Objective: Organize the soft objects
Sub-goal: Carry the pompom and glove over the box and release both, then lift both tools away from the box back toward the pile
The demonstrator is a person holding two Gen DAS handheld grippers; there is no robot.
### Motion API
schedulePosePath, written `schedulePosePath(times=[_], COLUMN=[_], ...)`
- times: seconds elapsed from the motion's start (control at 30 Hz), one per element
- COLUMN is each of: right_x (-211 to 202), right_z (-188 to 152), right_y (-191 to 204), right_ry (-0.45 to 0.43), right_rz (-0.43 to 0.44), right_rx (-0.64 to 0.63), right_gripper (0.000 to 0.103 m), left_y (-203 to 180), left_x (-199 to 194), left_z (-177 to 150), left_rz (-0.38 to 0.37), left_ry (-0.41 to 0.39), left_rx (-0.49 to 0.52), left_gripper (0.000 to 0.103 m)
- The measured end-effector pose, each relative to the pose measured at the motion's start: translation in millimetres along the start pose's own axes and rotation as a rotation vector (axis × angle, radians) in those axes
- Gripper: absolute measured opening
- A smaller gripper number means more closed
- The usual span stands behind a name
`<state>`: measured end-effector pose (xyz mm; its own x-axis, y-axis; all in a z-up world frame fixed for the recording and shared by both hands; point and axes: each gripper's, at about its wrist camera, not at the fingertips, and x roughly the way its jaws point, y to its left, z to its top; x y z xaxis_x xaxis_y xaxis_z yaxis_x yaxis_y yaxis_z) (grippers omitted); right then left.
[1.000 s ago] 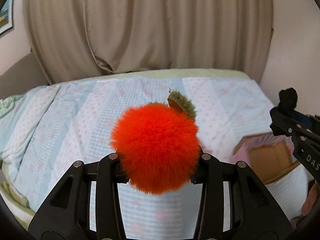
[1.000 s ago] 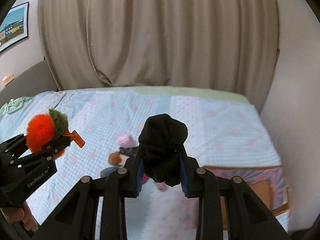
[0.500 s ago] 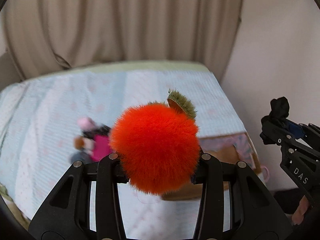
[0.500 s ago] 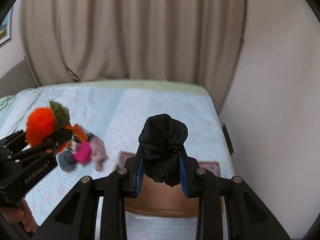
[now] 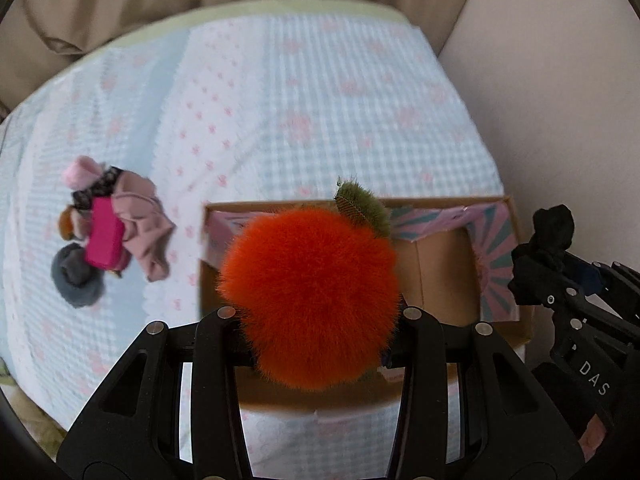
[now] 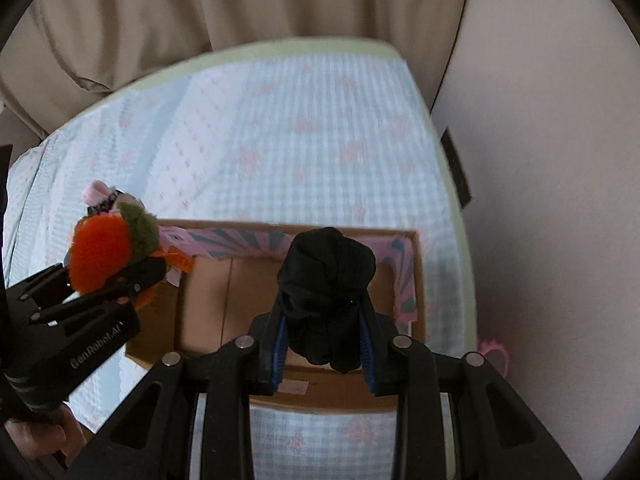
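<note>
Both grippers loaded, held over the open cardboard box on the bed.

Left gripper [image 5: 316, 316] clamped on a fuzzy orange plush fruit [image 5: 310, 296] with a green leaf [image 5: 364, 208] at its far side; fur bulges past both fingers. Right gripper [image 6: 326, 344] clamped on a bundle of black fabric [image 6: 328, 280], blue pads pressing its sides. Cardboard box [image 6: 418, 280] lies directly beneath and ahead of both, brown floor bare, pink-and-teal patterned flaps folded inward. Left of the left gripper, well apart from the box, a small heap of soft items [image 5: 108, 236] rests on the blue checked bedspread [image 5: 300, 100]: pink, magenta, grey pieces. Beige curtain [image 6: 200, 4] beyond the bed.
</note>
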<state>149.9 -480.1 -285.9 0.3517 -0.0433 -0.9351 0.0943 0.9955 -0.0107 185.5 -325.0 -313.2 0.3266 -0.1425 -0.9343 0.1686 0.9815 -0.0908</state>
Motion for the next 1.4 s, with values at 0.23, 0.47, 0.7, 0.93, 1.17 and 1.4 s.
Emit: schedulePosePath(times=[0.23, 0.47, 0.7, 0.93, 1.17, 1.4], right_x=[61, 97, 113, 99, 51, -41], right_z=[5, 7, 3, 3, 4, -5], right_y=[-19, -27, -31, -30, -26, -9], right_ry=[0.137, 0.21, 0.248, 0.199, 0.101, -0.073], right_rz=[0.05, 0.097, 0.142, 0.127, 0.111, 0.073], right_rx=[0.034, 0.075, 0.091, 0.095, 0.066, 0.027], right_gripper=[0.028, 0.062, 0.103, 0.103, 0.103, 0.103], left_y=[-28, -38, -30, -31, -29, -14], left_x=[61, 79, 79, 70, 24, -62], left_z=[-3, -13, -15, -13, -9, -12], left_rz=[0.007, 0.06, 0.044, 0.043, 0.042, 0.027], left_ry=[0.125, 0.169, 0.167, 0.153, 0.06, -0.099], left_rx=[0.057, 0.122, 0.128, 0.121, 0.116, 0.099], left_gripper=[0.037, 0.102, 0.103, 0.103, 0.103, 0.103])
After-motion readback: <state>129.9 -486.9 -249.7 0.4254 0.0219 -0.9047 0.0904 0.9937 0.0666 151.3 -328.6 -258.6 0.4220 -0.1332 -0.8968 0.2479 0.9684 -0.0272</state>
